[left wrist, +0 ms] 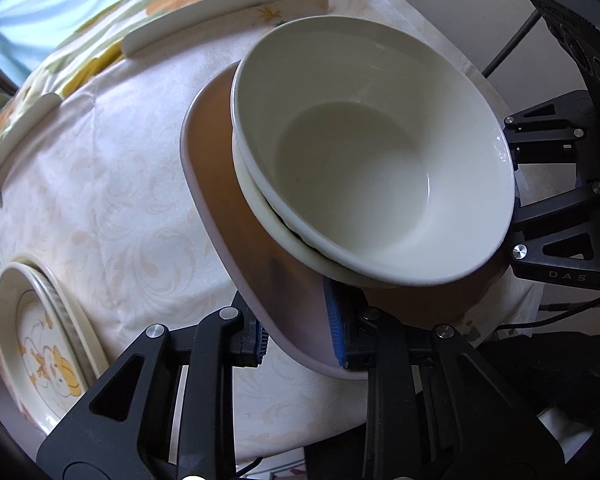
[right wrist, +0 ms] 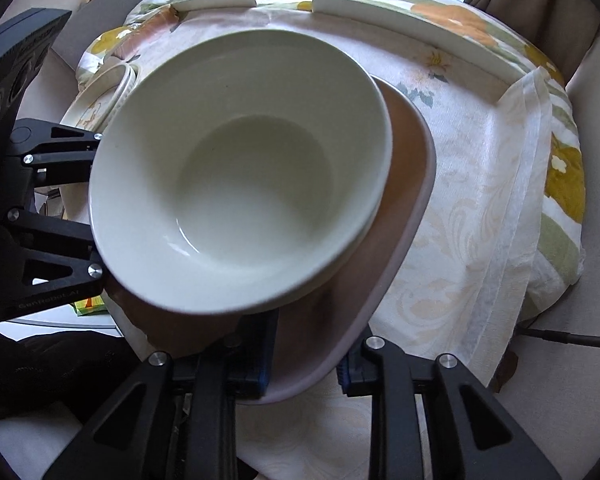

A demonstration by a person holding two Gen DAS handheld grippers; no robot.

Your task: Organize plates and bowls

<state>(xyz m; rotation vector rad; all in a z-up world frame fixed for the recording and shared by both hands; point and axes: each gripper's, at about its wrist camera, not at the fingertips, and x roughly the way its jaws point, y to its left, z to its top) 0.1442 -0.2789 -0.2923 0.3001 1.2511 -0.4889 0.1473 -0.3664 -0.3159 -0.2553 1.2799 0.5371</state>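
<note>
Left wrist view: 2 nested white bowls [left wrist: 372, 160] sit on a pink plate [left wrist: 236, 240] at 12 o'clock above the tablecloth [left wrist: 120, 200]. The left gripper [left wrist: 300, 340] clamps the plate's rim at 6 o'clock; the right gripper [right wrist: 306, 364] clamps another edge. A patterned plate [left wrist: 36, 352] lies at 8 o'clock.

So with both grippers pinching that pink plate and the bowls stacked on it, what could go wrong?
1. The pink plate looks tilted, so the stacked white bowls could slide off.
2. The left gripper and right gripper hold only the rim; uneven lifting might twist it loose.
3. The tablecloth is bunched nearby and could snag.
</note>
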